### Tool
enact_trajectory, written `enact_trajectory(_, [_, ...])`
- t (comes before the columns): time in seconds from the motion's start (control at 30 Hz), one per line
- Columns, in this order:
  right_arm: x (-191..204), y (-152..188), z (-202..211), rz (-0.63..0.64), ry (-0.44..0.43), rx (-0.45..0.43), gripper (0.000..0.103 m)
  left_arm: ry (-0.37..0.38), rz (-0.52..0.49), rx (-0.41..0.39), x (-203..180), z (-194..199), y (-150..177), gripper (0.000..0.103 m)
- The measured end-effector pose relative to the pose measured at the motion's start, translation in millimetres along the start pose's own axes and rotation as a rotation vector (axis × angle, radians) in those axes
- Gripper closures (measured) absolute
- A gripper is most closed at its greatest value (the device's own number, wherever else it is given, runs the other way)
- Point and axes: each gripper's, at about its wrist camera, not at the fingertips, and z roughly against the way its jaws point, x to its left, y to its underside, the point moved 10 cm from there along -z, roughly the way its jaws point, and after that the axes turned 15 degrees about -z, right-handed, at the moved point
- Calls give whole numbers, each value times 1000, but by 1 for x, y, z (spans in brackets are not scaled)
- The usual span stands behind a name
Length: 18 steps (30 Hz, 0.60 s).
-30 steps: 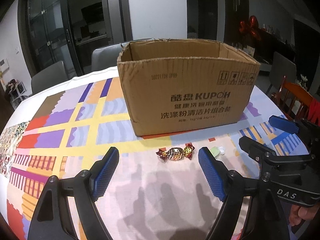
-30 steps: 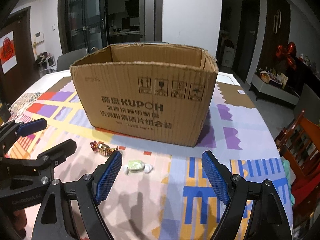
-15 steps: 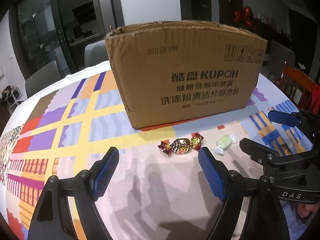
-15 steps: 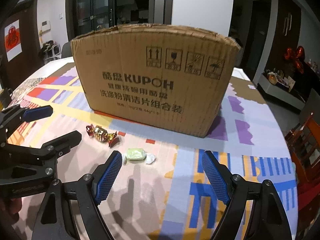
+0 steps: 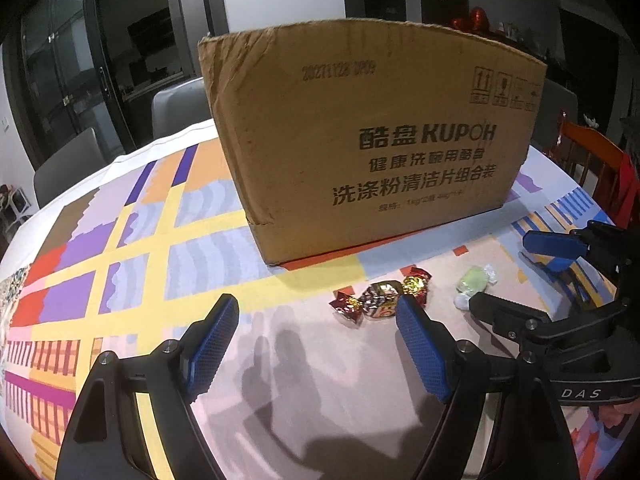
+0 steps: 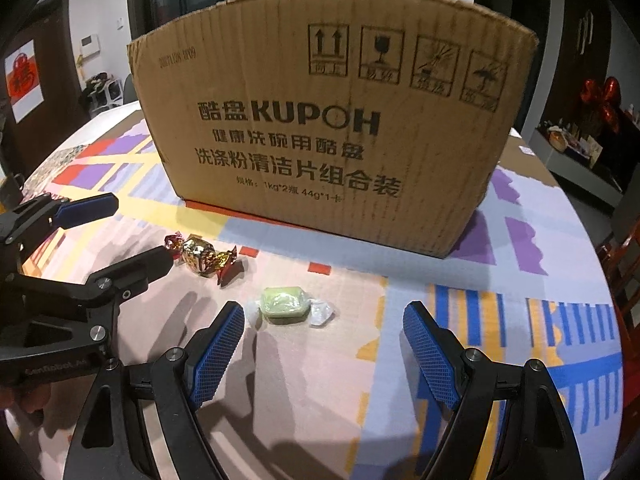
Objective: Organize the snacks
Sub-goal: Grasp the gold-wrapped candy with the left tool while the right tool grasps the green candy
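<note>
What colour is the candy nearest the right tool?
Pale green, in a clear twisted wrapper; the right wrist view shows it best.

Patterned tbl (image 6: 500,280) w/ cardboard box (image 6: 336,120), foil candy (image 6: 200,256), green candy (image 6: 285,305).

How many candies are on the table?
2. The shiny red-and-gold candy lies on the tablecloth in front of the cardboard box. The green candy lies beside it, nearer the right gripper. More may be hidden inside the box.
</note>
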Motion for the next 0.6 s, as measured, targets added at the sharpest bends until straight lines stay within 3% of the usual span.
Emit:
enact_trajectory(0.33, [5, 1, -17, -5, 5, 24, 20, 37, 8, -10, -5, -1, -1, 24])
enact_trajectory(0.6, [3, -1, -22, -9, 7, 26, 32, 60, 2, -11, -15, -7, -7, 24])
